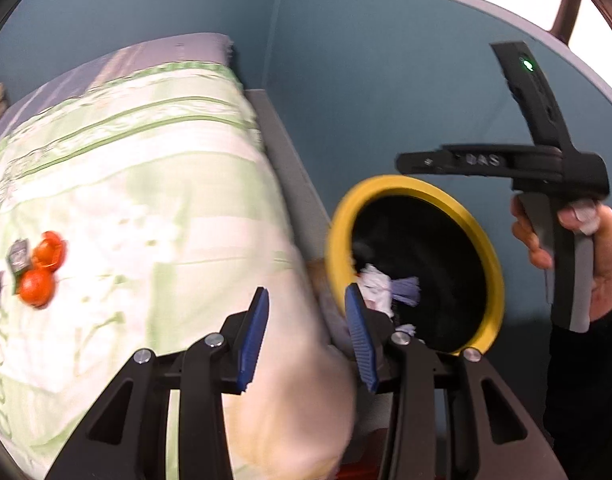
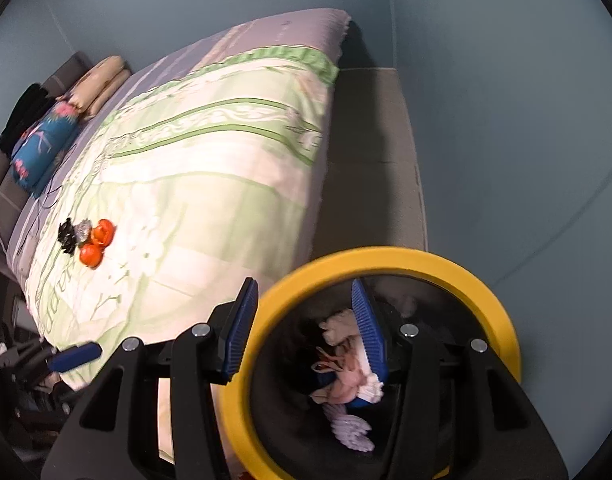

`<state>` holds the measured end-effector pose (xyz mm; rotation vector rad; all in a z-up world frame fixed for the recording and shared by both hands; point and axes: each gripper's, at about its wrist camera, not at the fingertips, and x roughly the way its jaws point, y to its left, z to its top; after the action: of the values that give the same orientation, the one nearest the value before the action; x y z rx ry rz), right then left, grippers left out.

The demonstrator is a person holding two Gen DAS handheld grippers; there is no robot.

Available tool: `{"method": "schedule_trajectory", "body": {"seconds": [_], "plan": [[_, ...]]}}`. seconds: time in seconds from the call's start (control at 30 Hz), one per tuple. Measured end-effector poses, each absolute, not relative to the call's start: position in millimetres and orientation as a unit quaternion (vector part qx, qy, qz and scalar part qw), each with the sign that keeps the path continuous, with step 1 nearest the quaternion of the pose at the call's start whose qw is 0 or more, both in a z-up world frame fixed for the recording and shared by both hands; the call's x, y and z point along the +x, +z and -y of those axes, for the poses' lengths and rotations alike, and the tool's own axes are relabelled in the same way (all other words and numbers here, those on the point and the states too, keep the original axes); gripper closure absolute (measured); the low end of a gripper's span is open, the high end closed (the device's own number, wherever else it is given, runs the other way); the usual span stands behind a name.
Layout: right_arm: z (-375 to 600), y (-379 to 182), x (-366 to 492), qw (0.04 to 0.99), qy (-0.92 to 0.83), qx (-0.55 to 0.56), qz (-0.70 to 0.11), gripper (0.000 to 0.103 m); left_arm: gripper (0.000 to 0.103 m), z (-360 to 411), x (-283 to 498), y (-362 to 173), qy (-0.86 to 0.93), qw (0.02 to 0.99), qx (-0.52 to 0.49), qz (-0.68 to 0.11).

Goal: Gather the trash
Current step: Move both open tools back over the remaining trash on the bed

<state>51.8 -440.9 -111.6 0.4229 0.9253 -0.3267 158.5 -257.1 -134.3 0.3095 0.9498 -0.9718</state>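
Note:
A black trash bin with a yellow rim (image 1: 416, 188) (image 2: 390, 258) stands beside the bed and holds crumpled paper and wrappers (image 1: 376, 284) (image 2: 346, 376). Orange peel pieces (image 1: 42, 272) (image 2: 96, 242), a small foil wrapper (image 1: 18, 256) (image 2: 82, 232) and a black scrap (image 2: 67, 236) lie on the green and white bedcover (image 1: 146, 200) (image 2: 210, 168). My left gripper (image 1: 306, 338) is open and empty over the bed's corner next to the bin. My right gripper (image 2: 304, 330) is open and empty, its fingers either side of the bin's rim; its handle (image 1: 562, 216) shows in the left wrist view.
The bed lies along a blue wall (image 2: 506, 100) with a grey ledge (image 2: 374, 152) between. Pillows and a blue floral cushion (image 2: 42, 144) lie at its head. The left gripper shows at the bed's near edge in the right wrist view (image 2: 70, 356).

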Motion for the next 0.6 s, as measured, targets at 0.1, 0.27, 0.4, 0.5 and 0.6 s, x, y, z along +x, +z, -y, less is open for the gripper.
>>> {"method": "schedule_trajectory", "body": {"seconds": [0.1,0.27,0.4,0.5,0.6], "plan": [[422,-106,71,0.865,-0.137,0.193,-0.442,0.057,0.066,233,177,-129,-0.426,0.781,0.132,-0.438],[385,-102,108,0.871,-0.101,0.172,-0.45,0.057,0.066,191,211,-121,-0.389,0.802,0.109,-0.44],[354,-99,138,0.874,-0.072,0.157,-0.455,0.056,0.065,146,243,-118,-0.352,0.818,0.086,-0.446],[332,-98,158,0.876,-0.051,0.149,-0.457,0.056,0.063,117,261,-120,-0.327,0.827,0.072,-0.452],[307,-98,180,0.877,-0.02,0.145,-0.458,0.056,0.059,94,276,-120,-0.305,0.836,0.066,-0.452]]}}
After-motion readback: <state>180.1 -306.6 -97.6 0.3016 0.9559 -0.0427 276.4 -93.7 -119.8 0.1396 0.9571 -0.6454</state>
